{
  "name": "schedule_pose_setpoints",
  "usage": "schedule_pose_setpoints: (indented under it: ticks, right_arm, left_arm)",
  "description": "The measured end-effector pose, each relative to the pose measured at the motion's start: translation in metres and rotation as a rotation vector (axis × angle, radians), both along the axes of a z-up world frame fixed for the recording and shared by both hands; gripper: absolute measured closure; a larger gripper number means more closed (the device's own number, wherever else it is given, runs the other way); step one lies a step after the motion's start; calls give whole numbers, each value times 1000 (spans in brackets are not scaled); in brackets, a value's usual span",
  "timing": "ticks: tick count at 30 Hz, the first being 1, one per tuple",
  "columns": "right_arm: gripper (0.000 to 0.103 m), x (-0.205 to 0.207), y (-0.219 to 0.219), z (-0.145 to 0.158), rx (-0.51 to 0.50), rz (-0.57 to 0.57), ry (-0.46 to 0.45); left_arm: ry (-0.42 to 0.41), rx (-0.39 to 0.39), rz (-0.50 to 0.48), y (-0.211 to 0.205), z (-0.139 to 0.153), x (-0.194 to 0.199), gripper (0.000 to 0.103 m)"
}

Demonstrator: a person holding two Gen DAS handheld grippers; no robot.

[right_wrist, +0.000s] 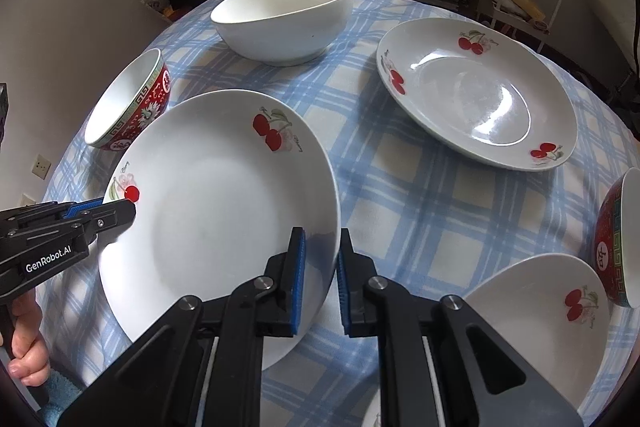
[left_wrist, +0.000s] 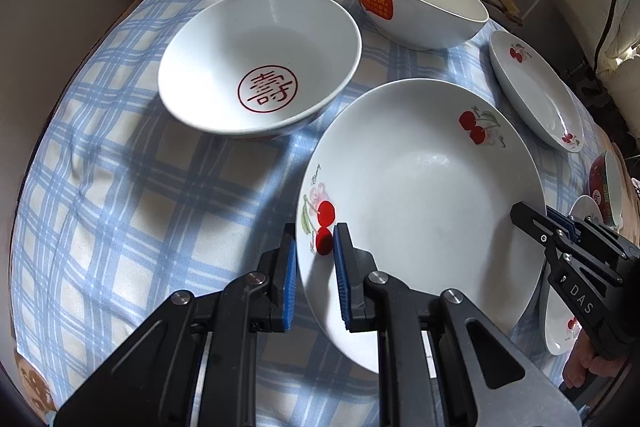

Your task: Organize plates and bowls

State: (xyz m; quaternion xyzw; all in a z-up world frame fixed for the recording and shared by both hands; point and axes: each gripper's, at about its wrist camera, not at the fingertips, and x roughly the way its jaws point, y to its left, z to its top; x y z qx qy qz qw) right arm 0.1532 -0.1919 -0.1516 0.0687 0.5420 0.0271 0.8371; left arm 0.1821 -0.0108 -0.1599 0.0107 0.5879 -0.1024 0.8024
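Plate between the claws [left_wrist: 420,203]: white, red cherries
Bowl ahead-left of left claw [left_wrist: 260,63]: white, red seal
Tablecloth [left_wrist: 140,195]: blue-cream plaid
Claw pads [left_wrist: 289,283]: blue

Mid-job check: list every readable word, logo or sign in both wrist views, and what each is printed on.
"壽" in a red circle: inside the shallow white bowl.
"DAS": on the right gripper.
"GenRobot.AI": on the left gripper.
Red label on the deep white bowl: Chinese characters, too blurred to read.
Script beside the cherries on the held plate: too small to read.
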Motion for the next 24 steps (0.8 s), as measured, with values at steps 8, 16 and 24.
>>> schedule_pose_setpoints:
  ticks: [8,16,24]
  right_arm:
    - [87,-16,20,6,4,35,5]
    - [87,-35,27,13,5,31,16]
    - [87,-48,33,16,-10,24,29]
  left_arm:
    - [23,-6,18,21,5,-22,86]
    - [20,0,17,26,13,-39,86]
    - [72,-22,18,32,10,-46,86]
